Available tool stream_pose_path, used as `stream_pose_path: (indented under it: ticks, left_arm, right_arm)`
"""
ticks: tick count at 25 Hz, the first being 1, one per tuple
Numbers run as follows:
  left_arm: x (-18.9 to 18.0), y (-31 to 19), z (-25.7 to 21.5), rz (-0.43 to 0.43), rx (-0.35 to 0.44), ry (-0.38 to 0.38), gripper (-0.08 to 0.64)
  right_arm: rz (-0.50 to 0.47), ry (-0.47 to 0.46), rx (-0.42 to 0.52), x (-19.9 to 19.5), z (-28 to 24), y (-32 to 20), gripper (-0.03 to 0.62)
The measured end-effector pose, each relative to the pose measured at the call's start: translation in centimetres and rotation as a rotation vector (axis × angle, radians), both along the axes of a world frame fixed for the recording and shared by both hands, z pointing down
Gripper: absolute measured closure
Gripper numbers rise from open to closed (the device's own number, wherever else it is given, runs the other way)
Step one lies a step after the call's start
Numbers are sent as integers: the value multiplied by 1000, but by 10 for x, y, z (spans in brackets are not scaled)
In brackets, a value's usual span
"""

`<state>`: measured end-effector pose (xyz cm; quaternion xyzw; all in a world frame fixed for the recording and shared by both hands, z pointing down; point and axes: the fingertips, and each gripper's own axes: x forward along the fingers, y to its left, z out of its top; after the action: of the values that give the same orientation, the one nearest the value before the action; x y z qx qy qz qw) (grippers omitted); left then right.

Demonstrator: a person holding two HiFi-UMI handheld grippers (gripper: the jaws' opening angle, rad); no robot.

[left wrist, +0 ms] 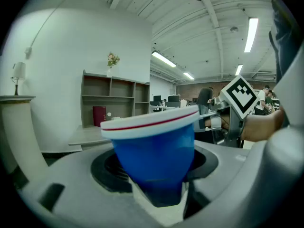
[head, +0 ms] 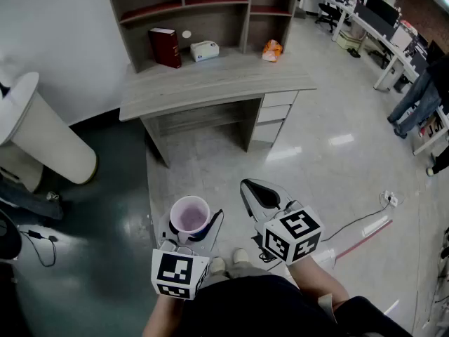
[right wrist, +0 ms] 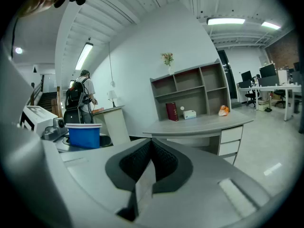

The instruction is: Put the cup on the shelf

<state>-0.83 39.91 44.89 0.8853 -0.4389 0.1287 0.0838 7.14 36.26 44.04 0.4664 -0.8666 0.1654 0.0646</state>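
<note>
Head view: the left gripper (head: 193, 229) sits at the lower middle of the frame, its jaws clamped round the cup (head: 189, 215), which stands upright, well short of the desk (head: 210, 83) and shelf (head: 189, 5) at the top. The right gripper (head: 256, 192) is just right of it, jaws pressed together and empty.

Left gripper view: blue cup (left wrist: 152, 146) with a white rim fills the centre, pinched near its base.

Right gripper view: jaws closed on nothing, the cup (right wrist: 84, 134) at mid left, the shelf (right wrist: 190, 87) right of centre.
</note>
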Motion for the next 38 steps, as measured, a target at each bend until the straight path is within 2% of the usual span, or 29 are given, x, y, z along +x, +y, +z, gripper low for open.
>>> stream_pose_path:
  ticks: [18,38]
  left_arm:
    - [1,-14,3,-29,-15,-9,272]
    - [38,-52,5,-72,-20,22,275]
  right_arm:
    - [-22,-25,-14,2,5,-13,595]
    - [-109,18,-23,28,17,-44,595]
